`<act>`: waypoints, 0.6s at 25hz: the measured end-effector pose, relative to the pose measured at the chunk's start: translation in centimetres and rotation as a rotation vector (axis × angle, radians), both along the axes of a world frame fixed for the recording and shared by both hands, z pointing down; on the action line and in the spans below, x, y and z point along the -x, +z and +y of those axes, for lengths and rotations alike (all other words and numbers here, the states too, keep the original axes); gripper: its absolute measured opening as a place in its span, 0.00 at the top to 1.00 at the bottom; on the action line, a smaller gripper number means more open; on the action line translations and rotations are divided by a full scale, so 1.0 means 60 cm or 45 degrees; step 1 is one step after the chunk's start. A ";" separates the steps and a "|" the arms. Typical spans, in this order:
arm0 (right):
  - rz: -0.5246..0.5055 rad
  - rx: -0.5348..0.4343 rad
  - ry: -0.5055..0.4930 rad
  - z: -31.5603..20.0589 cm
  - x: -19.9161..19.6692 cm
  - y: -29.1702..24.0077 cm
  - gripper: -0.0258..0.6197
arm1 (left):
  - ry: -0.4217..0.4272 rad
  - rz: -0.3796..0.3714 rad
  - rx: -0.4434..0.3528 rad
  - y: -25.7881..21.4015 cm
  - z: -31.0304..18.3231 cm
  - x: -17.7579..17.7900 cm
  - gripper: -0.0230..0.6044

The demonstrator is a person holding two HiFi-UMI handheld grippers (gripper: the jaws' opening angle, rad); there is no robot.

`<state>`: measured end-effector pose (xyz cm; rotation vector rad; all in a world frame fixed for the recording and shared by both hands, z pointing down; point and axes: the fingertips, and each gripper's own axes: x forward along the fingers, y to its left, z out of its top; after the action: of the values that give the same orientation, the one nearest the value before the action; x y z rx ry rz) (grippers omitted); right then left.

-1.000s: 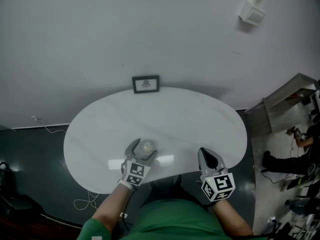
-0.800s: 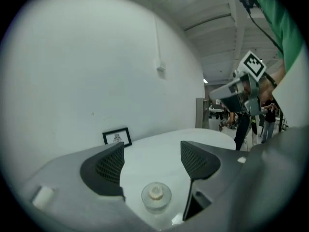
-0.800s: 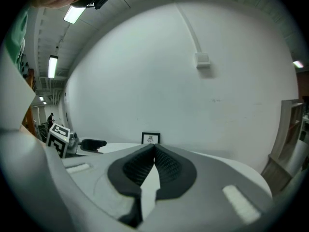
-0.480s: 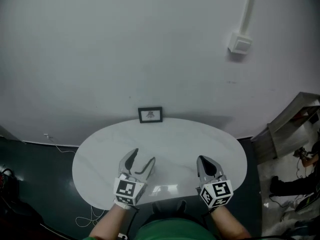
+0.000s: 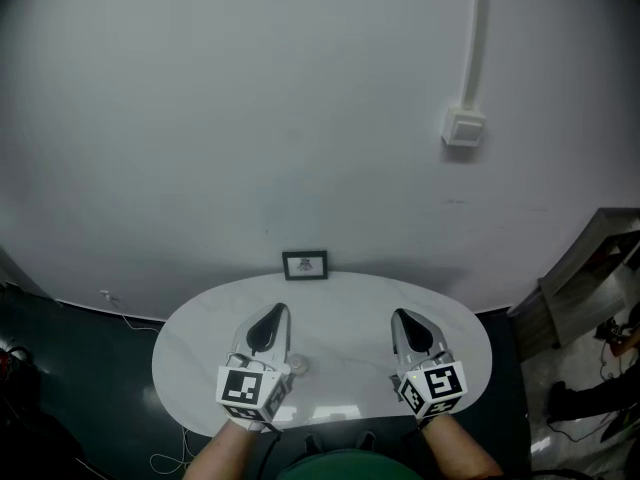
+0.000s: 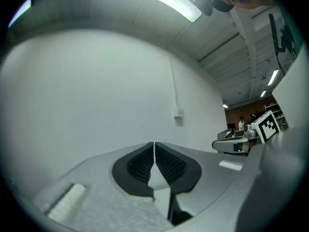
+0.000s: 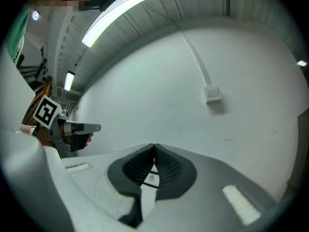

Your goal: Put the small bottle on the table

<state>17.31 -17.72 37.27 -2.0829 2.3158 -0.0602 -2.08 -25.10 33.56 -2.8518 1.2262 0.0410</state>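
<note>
The small pale bottle stood on the white oval desk, just to the right of the left claw and apart from it, well left of the right claw. The left claw's jaws were closing, tip to tip, with nothing between them. The right claw's jaws were pressed together too, holding nothing. Beyond both claws a small dark-framed picture leaned at the desk's far edge.

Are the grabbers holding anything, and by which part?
Nothing is held. The left gripper and right gripper are both shut and empty; the small bottle sits on the table.
</note>
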 end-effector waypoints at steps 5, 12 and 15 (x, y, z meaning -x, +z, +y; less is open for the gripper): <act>0.027 -0.099 -0.021 -0.001 -0.009 -0.048 0.96 | -0.007 0.054 -0.031 -0.035 0.008 -0.016 0.95; 0.065 -0.176 -0.040 -0.002 -0.013 -0.092 0.96 | -0.026 0.057 -0.061 -0.051 0.012 -0.027 0.94; 0.080 -0.195 -0.043 -0.007 -0.014 -0.100 0.96 | -0.041 0.059 -0.056 -0.054 0.007 -0.029 0.94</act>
<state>18.17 -18.16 31.25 -2.0010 2.3086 0.1784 -0.36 -24.71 30.35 -2.8084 1.2629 0.1317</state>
